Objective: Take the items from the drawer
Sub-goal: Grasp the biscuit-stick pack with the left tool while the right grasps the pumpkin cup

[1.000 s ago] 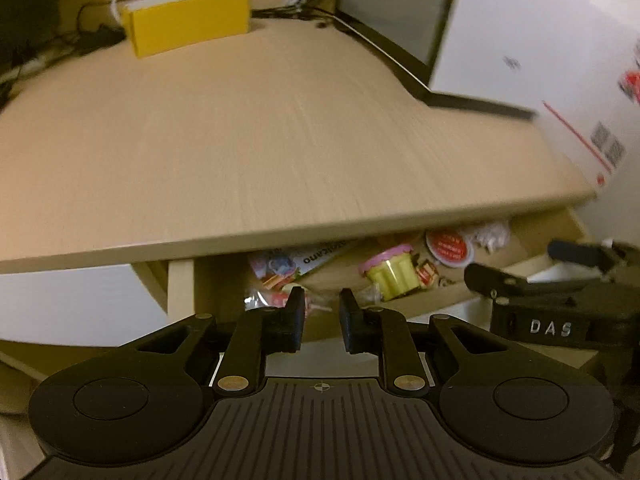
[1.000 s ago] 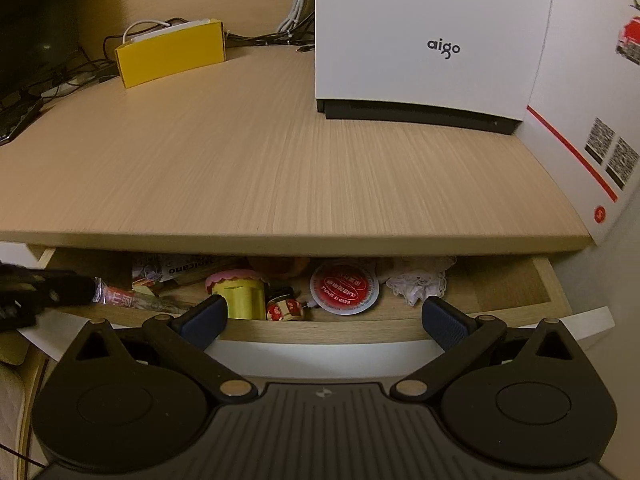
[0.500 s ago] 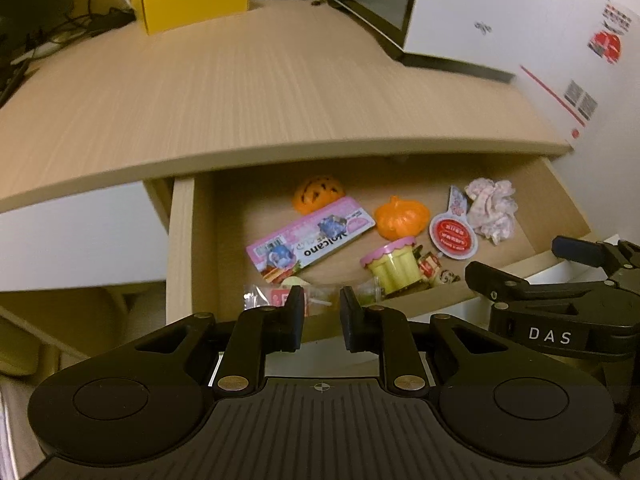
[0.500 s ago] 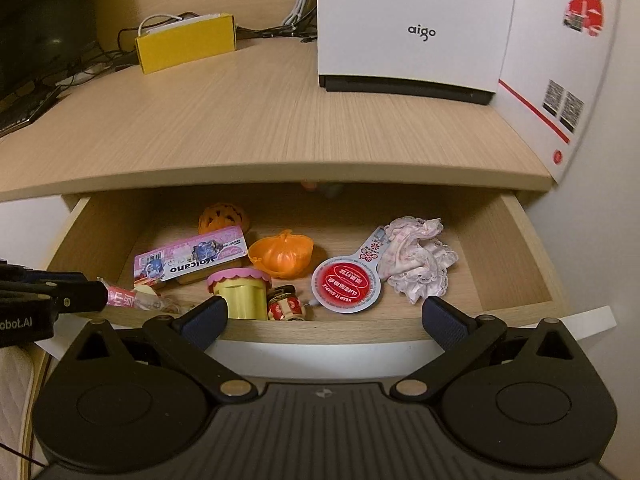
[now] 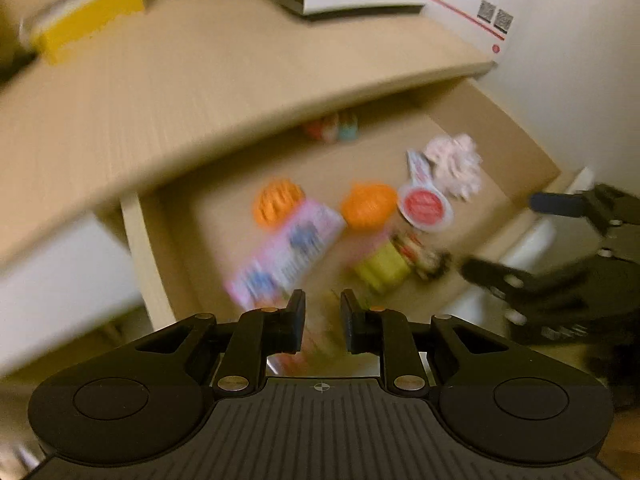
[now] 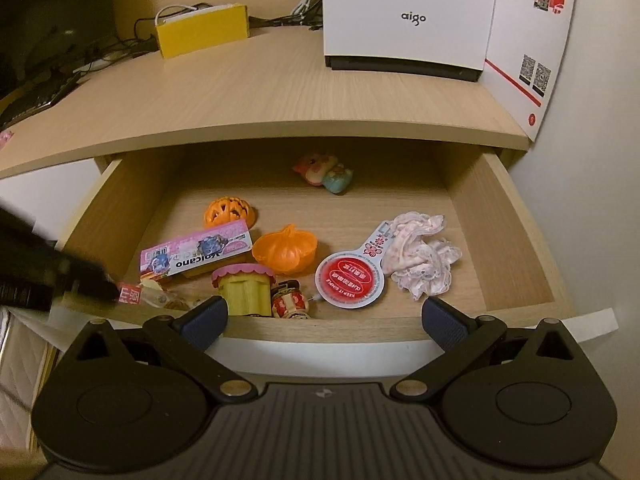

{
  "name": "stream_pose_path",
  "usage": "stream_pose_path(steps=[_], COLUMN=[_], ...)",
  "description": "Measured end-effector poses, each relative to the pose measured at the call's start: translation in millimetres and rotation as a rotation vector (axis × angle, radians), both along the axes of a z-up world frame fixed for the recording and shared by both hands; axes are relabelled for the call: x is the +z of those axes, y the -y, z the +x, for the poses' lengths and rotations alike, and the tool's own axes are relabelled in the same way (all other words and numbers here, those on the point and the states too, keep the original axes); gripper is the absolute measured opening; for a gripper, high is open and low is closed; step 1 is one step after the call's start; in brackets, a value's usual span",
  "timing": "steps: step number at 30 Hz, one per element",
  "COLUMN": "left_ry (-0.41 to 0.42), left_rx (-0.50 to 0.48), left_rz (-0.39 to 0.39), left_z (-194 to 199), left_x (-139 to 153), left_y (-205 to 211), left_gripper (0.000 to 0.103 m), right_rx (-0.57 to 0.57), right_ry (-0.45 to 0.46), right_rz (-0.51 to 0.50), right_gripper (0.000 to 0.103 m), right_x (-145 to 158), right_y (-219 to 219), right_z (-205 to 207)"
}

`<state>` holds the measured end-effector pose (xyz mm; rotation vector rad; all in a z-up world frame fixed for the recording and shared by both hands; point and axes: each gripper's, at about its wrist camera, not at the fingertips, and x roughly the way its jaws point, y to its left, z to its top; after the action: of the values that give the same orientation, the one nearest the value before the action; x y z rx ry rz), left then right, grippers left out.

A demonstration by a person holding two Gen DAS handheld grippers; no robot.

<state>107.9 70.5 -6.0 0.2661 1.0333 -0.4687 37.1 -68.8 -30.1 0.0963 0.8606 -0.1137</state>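
The wooden drawer (image 6: 516, 216) stands pulled out under the desk. Inside lie a lattice pumpkin (image 6: 230, 212), an orange pumpkin bowl (image 6: 285, 252), a pink snack packet (image 6: 196, 254), a yellow cup with a pink lid (image 6: 243, 286), a small jar (image 6: 290, 302), a red round tag (image 6: 350, 280), a lace cloth (image 6: 420, 258) and an owl figurine (image 6: 324, 172). My right gripper (image 6: 324, 324) is wide open at the drawer's front edge, holding nothing. My left gripper (image 5: 322, 312) hovers over the front left corner, jaws a narrow gap apart and empty, beside a red wrapper (image 6: 132, 294).
On the desk top (image 6: 240, 92) stand a yellow box (image 6: 202, 30), a white aigo unit (image 6: 408, 16) and a white printed carton (image 6: 532, 28). Cables and a dark keyboard lie at the back left. A white wall closes the right side. The left wrist view is blurred.
The drawer has slid from nearly closed to wide open, uncovering the pumpkins, cloth and owl. The left gripper has rolled, tilting its view. Both grippers' jaws look unchanged.
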Motion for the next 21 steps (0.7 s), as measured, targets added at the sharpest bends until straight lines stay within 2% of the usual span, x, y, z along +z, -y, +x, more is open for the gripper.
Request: stream_pose_path(steps=[2,7,14,20,21], left_ry=[0.028,-0.009,-0.039,-0.122,-0.101], left_rx=[-0.061,-0.213,-0.355,-0.475,-0.486], left_rz=[0.020,0.097,0.082,0.087,0.085], left_z=[18,48,67,71,69], left_x=[-5,-35,-58,-78,-79], left_y=[1,6,1,7,8], left_gripper=[0.022,0.022,0.022,0.023,0.023], right_rx=[0.005,-0.036,-0.194,-0.281,-0.297], right_ry=[-0.003,-0.031,-0.011,-0.049,-0.058], right_rz=[-0.006,-0.022,0.016,0.010,0.007], right_gripper=[0.103,0.103,0.103,0.103,0.103], right_x=[0,1,26,38,39], right_y=[1,3,25,28,27], right_z=[0,13,47,67,67])
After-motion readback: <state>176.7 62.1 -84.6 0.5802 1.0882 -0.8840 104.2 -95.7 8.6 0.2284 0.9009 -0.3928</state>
